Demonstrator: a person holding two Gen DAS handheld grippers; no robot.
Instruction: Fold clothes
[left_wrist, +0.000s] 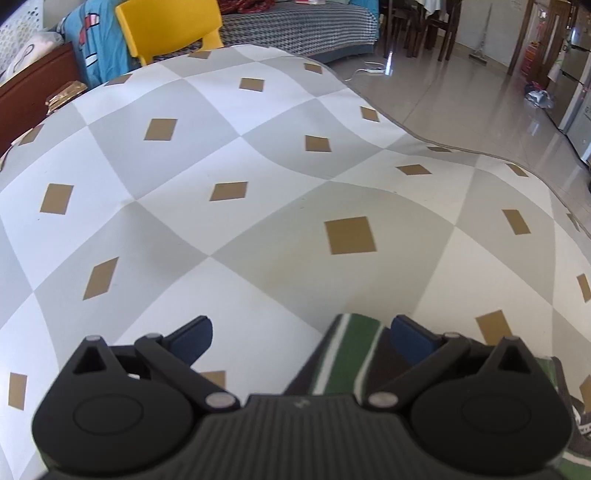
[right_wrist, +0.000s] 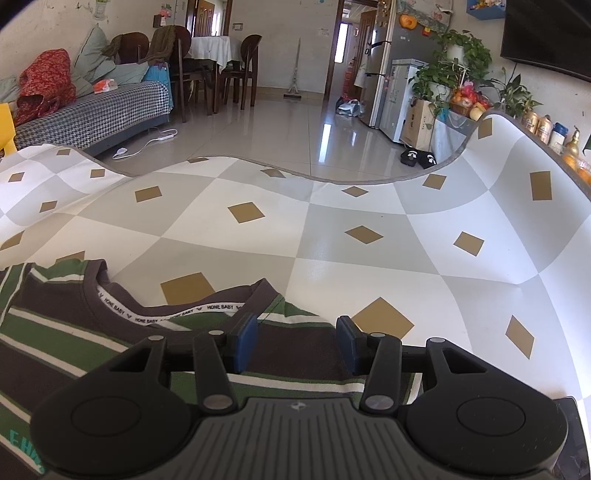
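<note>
Shirt (right_wrist: 66, 332) was striped green, brown, white; collar tape white with black lettering. Mat (right_wrist: 332, 251) was grey-and-white checks with tan diamonds. Chair (left_wrist: 170, 27) was yellow. Sofa (right_wrist: 92, 114) was houndstooth black-white. Pads (right_wrist: 245, 341) were blue.

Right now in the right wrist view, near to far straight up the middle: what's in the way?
Right gripper → striped shirt → checked mat → shiny tiled floor → broom against the far wall.

Bare checkered mat (left_wrist: 258, 206) ahead, striped shirt (right_wrist: 92, 332) near, yellow chair (left_wrist: 170, 29) beyond far edge.
</note>
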